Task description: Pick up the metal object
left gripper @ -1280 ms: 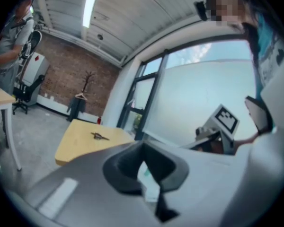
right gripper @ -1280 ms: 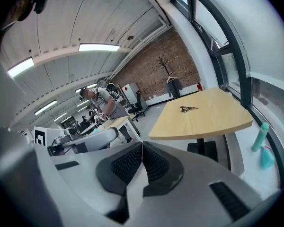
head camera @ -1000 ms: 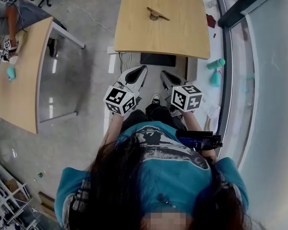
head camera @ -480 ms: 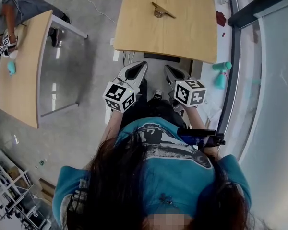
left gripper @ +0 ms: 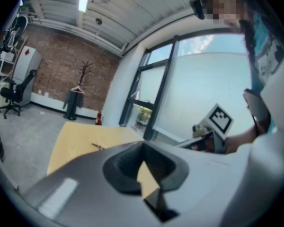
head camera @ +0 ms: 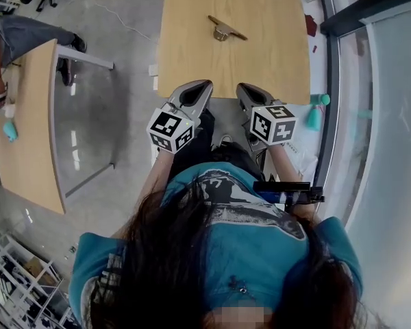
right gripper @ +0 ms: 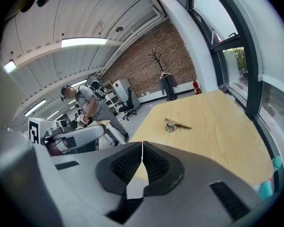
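The metal object [head camera: 226,28], a small brass-coloured piece with a thin flat arm, lies on the far half of the light wooden table [head camera: 260,60]. It also shows in the right gripper view [right gripper: 176,124] and, tiny, in the left gripper view [left gripper: 98,146]. My left gripper [head camera: 195,91] and right gripper [head camera: 245,93] hover side by side at the table's near edge, well short of the object. Each one's jaws meet, left gripper [left gripper: 142,161] and right gripper [right gripper: 142,157], with nothing between them.
A second wooden table [head camera: 27,136] stands to the left, with a person [right gripper: 87,105] bent over it. A teal spray bottle [head camera: 315,112] sits on the floor by the window wall at the right. My own legs and shoes are below the grippers.
Both grippers have come forward from over the floor to the table's near edge, and the table with the metal object lies closer. The jaws have stayed shut.
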`<state>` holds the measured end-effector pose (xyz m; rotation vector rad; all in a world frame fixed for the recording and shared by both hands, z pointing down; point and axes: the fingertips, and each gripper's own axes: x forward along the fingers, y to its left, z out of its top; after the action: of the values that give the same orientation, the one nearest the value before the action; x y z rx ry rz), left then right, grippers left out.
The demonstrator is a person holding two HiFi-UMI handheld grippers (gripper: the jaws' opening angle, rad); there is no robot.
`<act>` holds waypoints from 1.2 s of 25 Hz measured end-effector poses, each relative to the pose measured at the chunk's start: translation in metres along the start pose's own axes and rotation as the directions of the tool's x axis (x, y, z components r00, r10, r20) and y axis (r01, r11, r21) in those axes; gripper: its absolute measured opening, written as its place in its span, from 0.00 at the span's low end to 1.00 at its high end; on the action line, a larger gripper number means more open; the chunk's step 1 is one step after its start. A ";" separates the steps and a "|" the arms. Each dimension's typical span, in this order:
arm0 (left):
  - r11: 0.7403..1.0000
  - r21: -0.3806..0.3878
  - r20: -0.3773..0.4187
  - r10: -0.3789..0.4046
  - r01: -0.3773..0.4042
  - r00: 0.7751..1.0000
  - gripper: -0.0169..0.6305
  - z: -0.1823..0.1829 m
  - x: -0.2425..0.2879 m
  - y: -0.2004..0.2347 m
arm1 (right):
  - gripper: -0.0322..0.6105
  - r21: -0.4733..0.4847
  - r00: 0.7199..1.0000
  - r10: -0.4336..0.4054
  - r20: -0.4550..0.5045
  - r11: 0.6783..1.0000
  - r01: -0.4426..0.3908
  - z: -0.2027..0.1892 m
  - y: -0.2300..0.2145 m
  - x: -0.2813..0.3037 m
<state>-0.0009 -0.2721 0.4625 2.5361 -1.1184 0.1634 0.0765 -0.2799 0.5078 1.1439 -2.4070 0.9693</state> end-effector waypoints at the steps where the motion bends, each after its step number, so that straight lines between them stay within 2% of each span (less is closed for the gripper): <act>1: 1.000 0.004 -0.005 -0.013 0.013 1.000 0.03 0.005 0.006 0.010 | 0.07 -0.002 1.000 -0.013 0.001 1.000 0.013 0.009 -0.005 0.011; 6: 0.998 0.015 -0.030 -0.053 0.053 0.998 0.03 0.020 0.030 0.060 | 0.07 -0.056 0.998 -0.068 -0.009 0.996 0.067 0.043 -0.028 0.070; 11: 0.998 0.007 -0.049 -0.068 0.068 0.996 0.03 0.025 0.044 0.104 | 0.08 -0.214 0.983 -0.160 -0.085 0.967 0.139 0.053 -0.056 0.133; 14: 0.997 0.000 -0.064 -0.073 0.073 0.995 0.03 0.023 0.051 0.126 | 0.22 -0.281 0.970 -0.187 -0.156 0.950 0.138 0.050 -0.071 0.170; 17: 0.997 -0.008 -0.080 -0.079 0.079 0.994 0.03 0.021 0.054 0.146 | 0.27 -0.337 0.950 -0.231 -0.208 0.929 0.152 0.047 -0.085 0.205; 19: 0.997 -0.010 -0.089 -0.084 0.083 0.993 0.03 0.020 0.058 0.157 | 0.30 -0.407 0.929 -0.292 -0.225 0.895 0.183 0.048 -0.098 0.222; 21: 0.996 -0.010 -0.092 -0.087 0.086 0.992 0.03 0.022 0.062 0.164 | 0.33 -0.490 0.905 -0.354 -0.235 0.847 0.204 0.049 -0.111 0.236; 25: 0.996 -0.012 -0.091 -0.086 0.085 0.992 0.03 0.025 0.065 0.177 | 0.33 -0.602 0.867 -0.415 -0.275 0.777 0.181 0.042 -0.125 0.263; 28: 0.997 -0.019 -0.085 -0.076 0.074 0.994 0.03 0.029 0.066 0.182 | 0.33 -0.674 0.839 -0.483 -0.251 0.709 0.207 0.042 -0.136 0.273; 30: 0.997 -0.025 -0.081 -0.070 0.068 0.994 0.03 0.029 0.066 0.184 | 0.33 -0.696 0.829 -0.513 -0.223 0.679 0.234 0.045 -0.143 0.276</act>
<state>-0.0924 -0.4425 0.5031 2.5203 -0.9952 0.2326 0.0122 -0.5322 0.6835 0.9859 -1.8026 0.1562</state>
